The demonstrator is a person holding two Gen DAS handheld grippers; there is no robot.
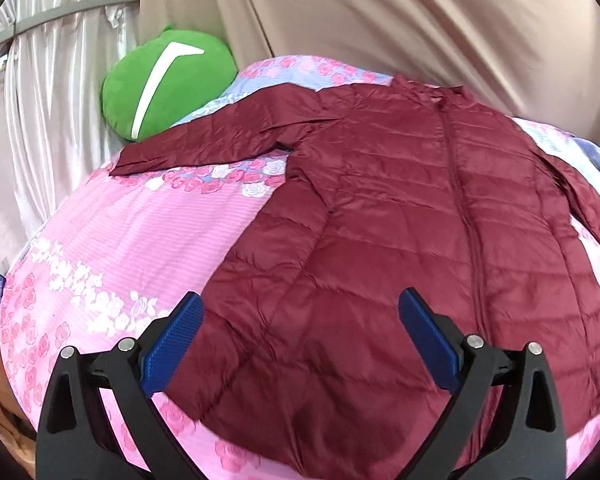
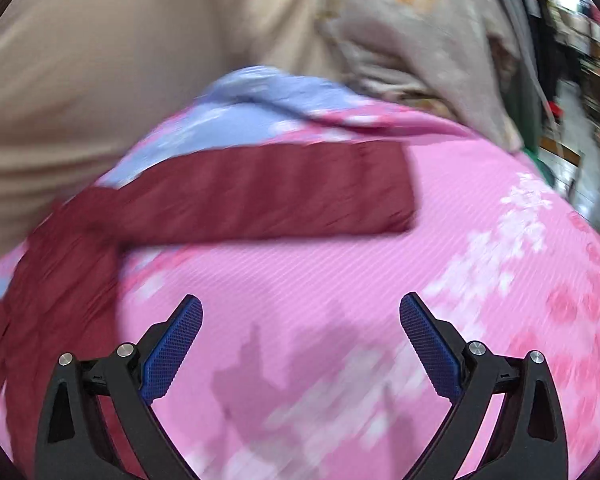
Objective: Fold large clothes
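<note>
A dark red quilted down jacket [image 1: 400,240] lies flat and zipped on a pink floral bedsheet [image 1: 140,248], collar far, hem near. Its left sleeve [image 1: 220,136] stretches out toward the upper left. My left gripper [image 1: 300,312] is open and empty, above the jacket's lower hem. In the blurred right wrist view the jacket's other sleeve [image 2: 268,196] lies straight across the sheet [image 2: 380,280], its cuff to the right. My right gripper [image 2: 300,320] is open and empty, above bare sheet, short of that sleeve.
A green plush cushion [image 1: 168,84] sits at the bed's far left by white curtains [image 1: 60,100]. Beige drapery [image 1: 380,20] hangs behind the bed. A patterned cloth [image 2: 420,40] and cluttered shelves [image 2: 580,60] lie at the far right.
</note>
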